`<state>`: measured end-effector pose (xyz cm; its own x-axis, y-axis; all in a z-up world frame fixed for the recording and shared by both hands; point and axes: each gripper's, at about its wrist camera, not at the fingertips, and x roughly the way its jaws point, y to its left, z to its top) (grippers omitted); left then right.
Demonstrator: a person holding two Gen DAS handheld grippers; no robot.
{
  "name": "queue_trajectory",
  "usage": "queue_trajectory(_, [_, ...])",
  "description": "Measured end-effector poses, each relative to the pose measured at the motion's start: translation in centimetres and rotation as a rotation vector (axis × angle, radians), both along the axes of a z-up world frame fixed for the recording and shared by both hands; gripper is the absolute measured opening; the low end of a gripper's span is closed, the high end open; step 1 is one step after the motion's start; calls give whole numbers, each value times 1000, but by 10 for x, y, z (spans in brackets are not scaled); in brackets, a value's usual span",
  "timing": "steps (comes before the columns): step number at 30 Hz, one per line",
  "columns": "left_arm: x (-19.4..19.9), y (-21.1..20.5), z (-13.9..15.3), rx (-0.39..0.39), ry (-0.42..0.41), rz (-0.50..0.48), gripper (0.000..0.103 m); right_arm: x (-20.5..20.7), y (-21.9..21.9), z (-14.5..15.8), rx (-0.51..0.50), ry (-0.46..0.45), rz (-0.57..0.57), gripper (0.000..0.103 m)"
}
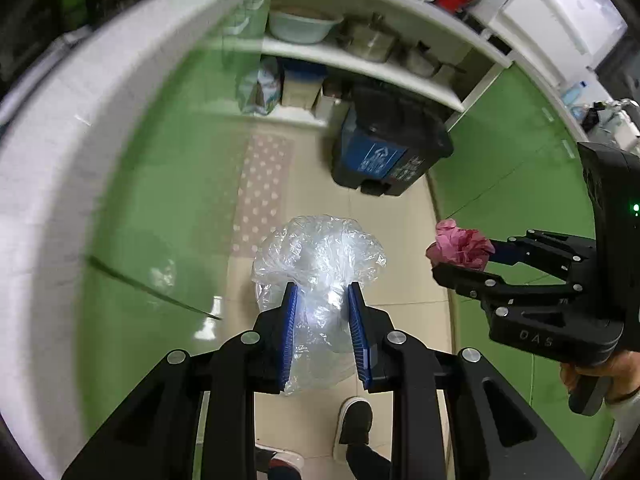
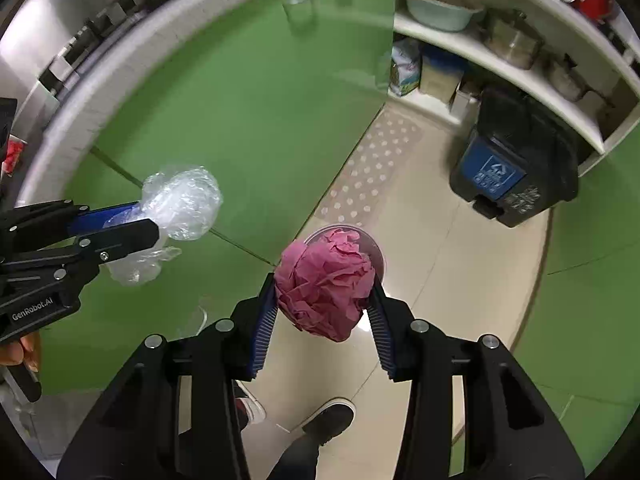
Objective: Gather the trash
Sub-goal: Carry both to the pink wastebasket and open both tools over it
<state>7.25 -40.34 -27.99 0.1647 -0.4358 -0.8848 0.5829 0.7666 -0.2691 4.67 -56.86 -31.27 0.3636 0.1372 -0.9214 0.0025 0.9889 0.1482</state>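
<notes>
While your left gripper (image 1: 322,292) pinches the crumpled clear plastic bag (image 1: 320,264) and your right gripper (image 2: 324,284) clamps the pink paper wad (image 2: 326,284) above the floor, both look light, soft and squashy, so grip mid-bulk.

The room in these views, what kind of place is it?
Probably a home kitchen: green cabinets, open shelves with pots and a basin, and a bin on the tiled floor.
</notes>
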Motion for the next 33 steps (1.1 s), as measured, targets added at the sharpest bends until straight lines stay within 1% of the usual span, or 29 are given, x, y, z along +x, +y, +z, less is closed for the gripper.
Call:
queue_trajectory(2, [10,-7,-24,7,17,10,25,12,-4,-27,11,17,12,43])
queue_trajectory(5, [20,-13,-48,13,33,24,25,32,-11,-67,22,39,23,43])
queue_trajectory(6, [25,-15,-58,16,36,27,25,37,-12,-76,26,43,23,43])
queue_trajectory(9, [35,-19,-74,20,39,30,25,51,-17,-104,39,53,31,44])
queue_trajectory(12, [43,-21,-84,21,39,30,25,63,-21,-123,47,55,44,50])
queue_trajectory(13, [44,-20,-85,21,38,31,25,66,-22,-129,49,53,46,60])
queue_trajectory(14, [46,-21,-88,23,37,32,25,67,-23,-131,46,52,44,73])
queue_trajectory(16, [50,-22,-90,26,37,33,25,68,-25,-135,44,44,36,85])
queue_trajectory(17, [51,-23,-91,28,37,32,25,68,-27,-137,46,44,29,88])
queue_trajectory(20, [54,-27,-93,37,38,23,25,69,-32,-141,49,57,16,92])
queue_trajectory(23, [55,-32,-96,40,43,12,25,68,-37,-139,42,57,2,94])
queue_trajectory(28, [53,-46,-102,43,52,-16,25,64,-54,-134,10,73,-46,95])
queue_trajectory(33, [50,-64,-106,44,69,-56,25,55,-77,-120,-21,85,-114,96])
